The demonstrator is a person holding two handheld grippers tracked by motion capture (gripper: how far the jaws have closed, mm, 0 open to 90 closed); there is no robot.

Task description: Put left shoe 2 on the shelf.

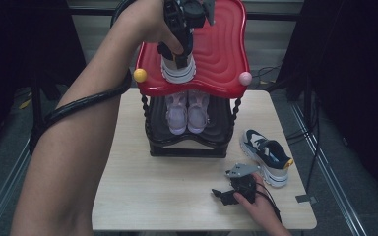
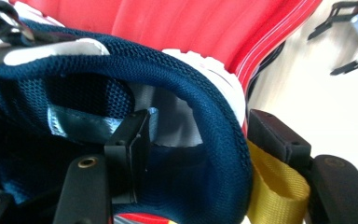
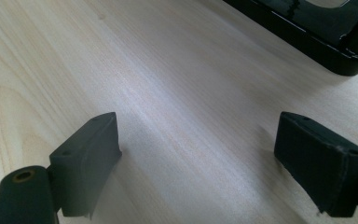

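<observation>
So the person's left gripper [image 1: 179, 58] was up at the far end of the table, over the red top shelf [image 1: 224, 54] of a little two-tier shoe rack, right at the heel of a navy-and-white sneaker [image 1: 178, 69] that sat on that shelf; in the left gripper view one jaw was down inside the shoe's navy mesh collar [image 2: 200, 107] and the other stood outside the heel next to a yellow pull loop [image 2: 275, 186], so the heel wall was between the jaws; the jaws looked parted, and neither pad seemed to be pressing on the fabric, though the inner one was very close to the lining; loose around the heel rather than clamped, as far as the pictures showed.

The right gripper [image 1: 224, 195] was low on the near right part of the wooden table [image 1: 142, 187], held in the person's right hand [image 1: 261, 204]; its own view showed both jaws well apart with bare tabletop between them, holding nothing.

The matching sneaker [image 1: 268, 155] lay on the table at the right, just beyond the right gripper, toe pointing toward the far left, a yellow tab at its heel; it was near the rack's right side but not touching it.

On the black lower shelf [image 1: 216, 130] a pair of pale pink-and-white shoes [image 1: 187, 113] stood side by side, toes toward the near edge; a yellow knob [image 1: 140, 74] and a pink knob [image 1: 245, 78] capped the rack's front posts.
</observation>
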